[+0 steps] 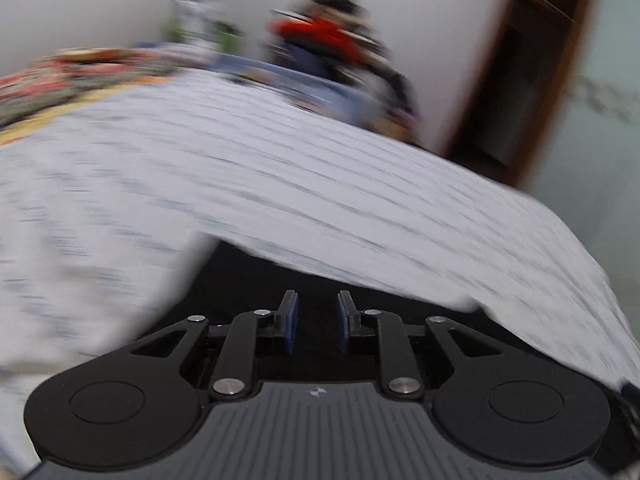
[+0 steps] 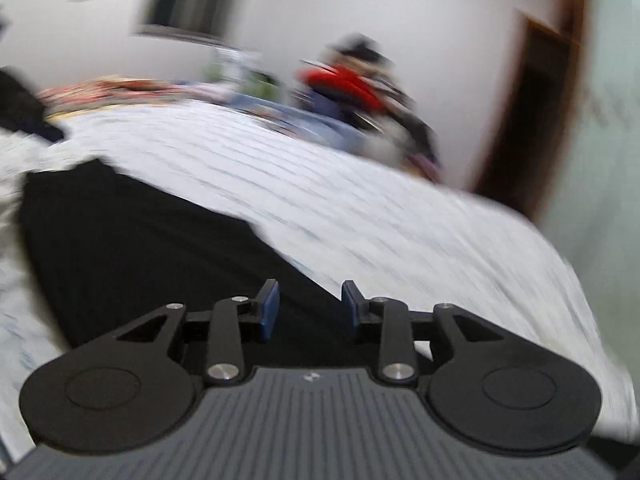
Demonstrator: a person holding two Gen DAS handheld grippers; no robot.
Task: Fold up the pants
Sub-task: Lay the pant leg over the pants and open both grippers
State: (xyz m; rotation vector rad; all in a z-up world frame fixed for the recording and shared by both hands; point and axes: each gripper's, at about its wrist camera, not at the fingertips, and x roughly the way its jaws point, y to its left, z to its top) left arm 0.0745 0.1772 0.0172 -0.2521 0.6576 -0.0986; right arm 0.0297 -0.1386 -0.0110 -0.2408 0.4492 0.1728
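Covering bed: striped sheet [image 2: 360, 208]; white wall [image 2: 440, 40], brown doorway [image 2: 532, 112] behind.

Home bedroom, striped bedsheet [image 1: 280, 168], piled clothes [image 2: 352, 92], wooden door [image 1: 520, 80]

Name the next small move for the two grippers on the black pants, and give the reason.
Probably bring both grippers back down to an edge of the pants for the next fold. The left gripper and right gripper both show a gap between their pads with no cloth in it, above the black fabric lying on the striped sheet. Blur hides the edges.
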